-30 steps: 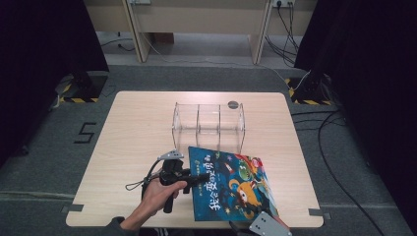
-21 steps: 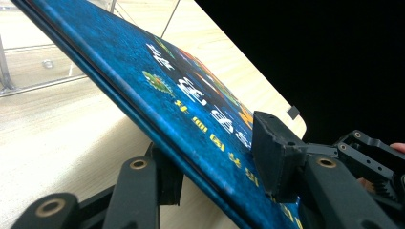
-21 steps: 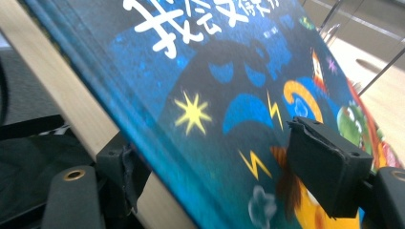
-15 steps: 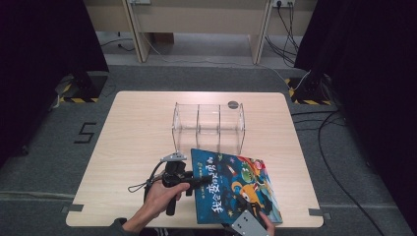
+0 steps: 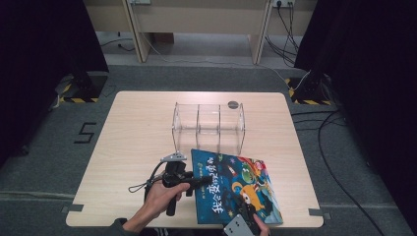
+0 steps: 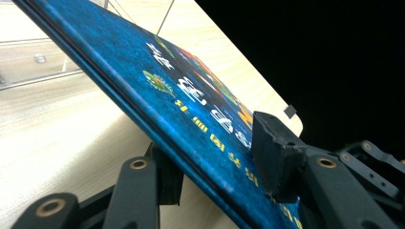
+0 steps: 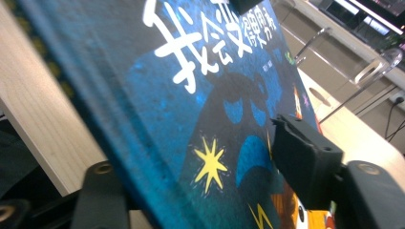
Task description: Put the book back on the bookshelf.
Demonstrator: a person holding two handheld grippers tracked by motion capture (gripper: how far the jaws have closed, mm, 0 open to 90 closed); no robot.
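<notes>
A blue picture book (image 5: 236, 187) with white lettering lies at the table's near right, its left edge lifted. My left gripper (image 5: 199, 181) is shut on that left edge. In the left gripper view its pads (image 6: 274, 152) press the book (image 6: 191, 105) from above and below. My right gripper (image 5: 248, 216) is at the book's near edge, held by a hand at the bottom of the high view. In the right gripper view the book (image 7: 191, 95) lies between the jaws, which have just been closing. The upper pad (image 7: 305, 162) looks just clear of the cover, and the lower jaw is partly hidden beneath it.
A clear acrylic organizer (image 5: 209, 123) with three compartments stands mid-table just beyond the book, with a small dark disc (image 5: 233, 104) behind it. The wooden table (image 5: 137, 128) has its near edge right at the book. Cables lie on the floor to the right.
My right gripper has moved left along the table's near edge and come over the book's near edge. The left gripper and the book have stayed put.
</notes>
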